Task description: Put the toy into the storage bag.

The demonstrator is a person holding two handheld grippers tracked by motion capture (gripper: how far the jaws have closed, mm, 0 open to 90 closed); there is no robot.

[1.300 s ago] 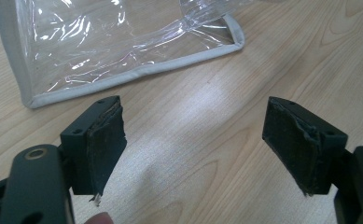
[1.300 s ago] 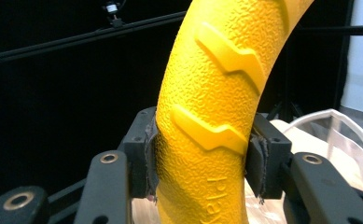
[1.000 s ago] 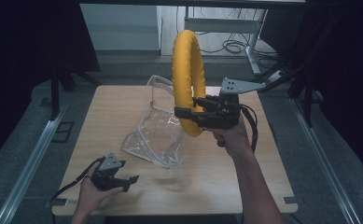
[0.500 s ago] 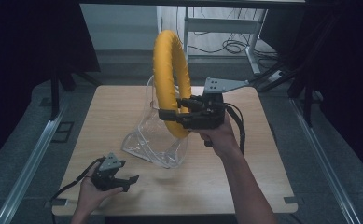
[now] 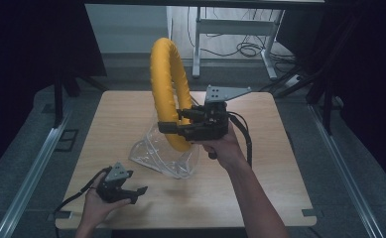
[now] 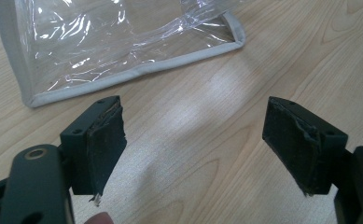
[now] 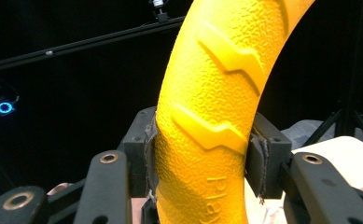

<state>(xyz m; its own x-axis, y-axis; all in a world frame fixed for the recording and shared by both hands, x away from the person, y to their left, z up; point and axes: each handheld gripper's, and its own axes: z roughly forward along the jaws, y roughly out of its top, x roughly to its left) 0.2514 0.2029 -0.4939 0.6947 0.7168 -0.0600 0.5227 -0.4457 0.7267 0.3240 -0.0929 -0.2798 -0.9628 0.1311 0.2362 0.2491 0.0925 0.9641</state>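
A big yellow ring (image 5: 168, 87) stands upright in the air above the table, and my right gripper (image 5: 166, 127) is shut on its lower part. In the right gripper view the ring (image 7: 216, 107) has a pebbled skin with raised bolt-shaped ridges, and both pads press on its sides. Under it a clear plastic pouch (image 5: 163, 154) with grey trim stands open on the wooden table (image 5: 260, 188). My left gripper (image 5: 140, 193) rests near the table's front left, open, its jaws wide apart over bare wood. The pouch's grey-edged corner (image 6: 123, 42) lies just beyond them.
A metal rail (image 5: 32, 173) runs along the floor left of the table, and another at the right. Behind the table stand a metal frame and loose cables (image 5: 240, 47). Dark curtains close in both sides.
My right gripper has carried the yellow ring leftward, over the pouch. The left gripper has stayed where it was.
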